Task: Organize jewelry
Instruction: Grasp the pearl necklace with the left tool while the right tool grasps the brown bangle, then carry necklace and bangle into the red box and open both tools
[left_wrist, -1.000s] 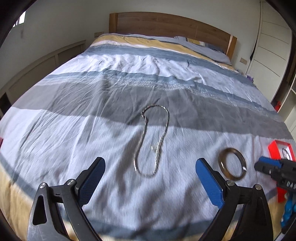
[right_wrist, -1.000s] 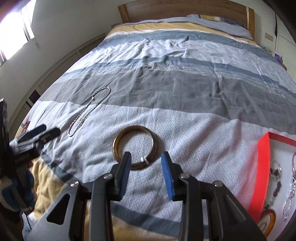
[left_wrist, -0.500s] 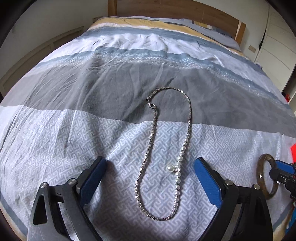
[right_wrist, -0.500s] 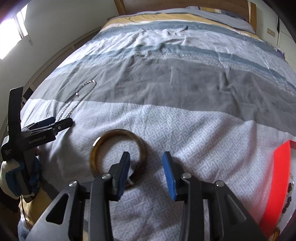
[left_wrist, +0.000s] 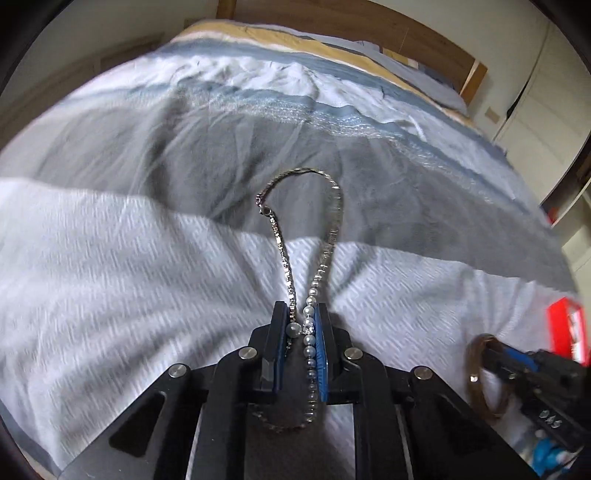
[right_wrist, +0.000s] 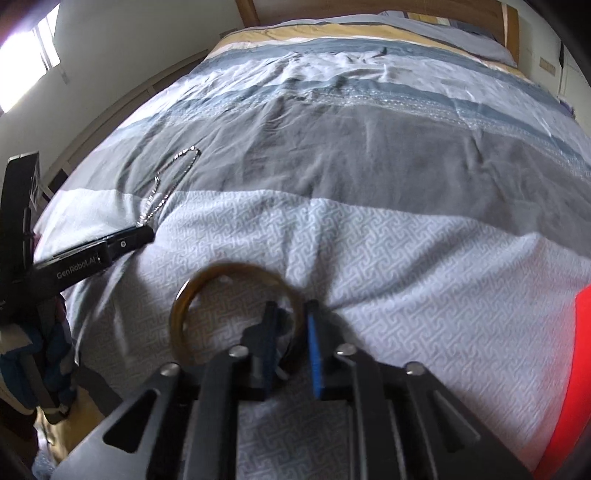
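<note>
A silver chain necklace (left_wrist: 334, 229) with a pearl section lies looped on the striped bedspread (left_wrist: 147, 277). My left gripper (left_wrist: 301, 308) is shut on its near end, both strands pinched between the blue pads while the rest trails away over the cover. In the right wrist view the same necklace (right_wrist: 177, 162) runs from the left gripper (right_wrist: 147, 232). A brown bangle (right_wrist: 184, 299) has its right rim between the jaws of my right gripper (right_wrist: 290, 306), which are closing on it. The left wrist view shows the bangle (left_wrist: 474, 354) tilted up off the cover.
A red jewelry box (right_wrist: 569, 369) sits at the right edge of the bed, also seen as the red box (left_wrist: 561, 325). The wooden headboard (left_wrist: 332, 22) is far behind. A white wardrobe (left_wrist: 546, 110) stands to the right of the bed.
The left jaws went from wide open to shut on the necklace's near end after dropping closer to the cover. The right jaws narrowed around the bangle's rim, and the bangle tipped up.
</note>
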